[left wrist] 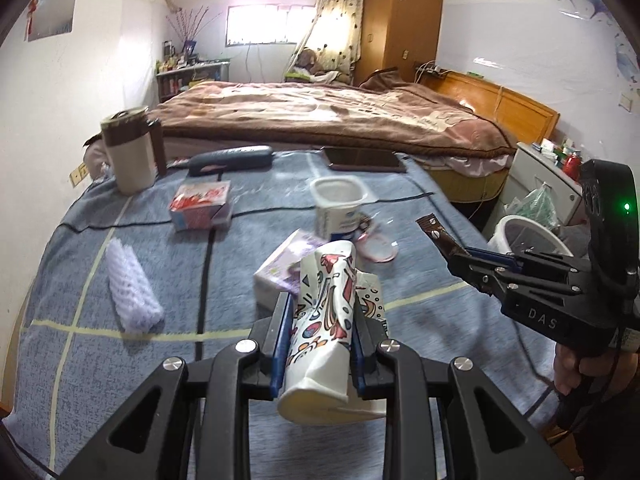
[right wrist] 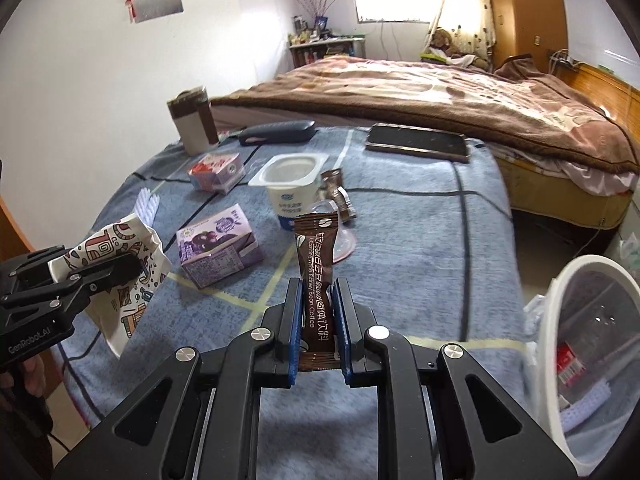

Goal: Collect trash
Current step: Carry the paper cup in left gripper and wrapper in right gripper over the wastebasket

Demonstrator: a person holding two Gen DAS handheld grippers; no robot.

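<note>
A crushed paper cup (left wrist: 326, 320) printed with colourful doodles sits clamped between the blue pads of the left gripper (left wrist: 320, 312), lifted clear of the blue plaid cloth (left wrist: 160, 360). The right gripper (right wrist: 316, 300) pinches a brown coffee sachet (right wrist: 316, 276), which stands upright above its jaws. On the cloth just behind the sachet stands an empty yogurt cup (right wrist: 290, 188), with its peeled foil lid (right wrist: 344, 244) lying beside it. A purple drink carton (right wrist: 218, 246) rests left of the yogurt cup, and a red-and-white carton (right wrist: 216, 170) lies further back. A white trash bin (right wrist: 576, 344) waits off the cloth's right edge.
</note>
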